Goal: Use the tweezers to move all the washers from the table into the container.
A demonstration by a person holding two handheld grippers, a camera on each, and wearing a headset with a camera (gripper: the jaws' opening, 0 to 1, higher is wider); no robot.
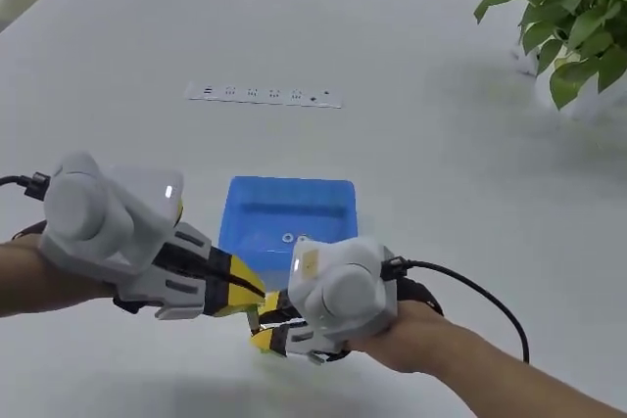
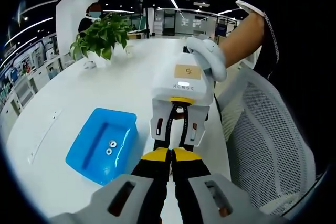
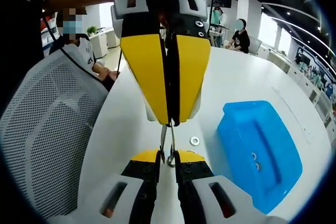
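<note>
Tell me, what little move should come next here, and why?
Probably shift the tweezers, pinched in the left gripper's shut jaws, sideways so their tips sit over the washer lying on the table just beside them. Two washers are already in the blue container, so this loose one looks like what's left. Whether the tips already grip something is unclear.

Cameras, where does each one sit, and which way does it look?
Head view: on the person's head, facing down at the table; both arms, the left claw and the right claw show.
Left gripper view: on the left claw, facing along its jaws at the right claw; an arm shows behind it.
Right gripper view: on the right claw, facing the left claw, which holds the tweezers; an arm shows above.
All three share the blue container.
</note>
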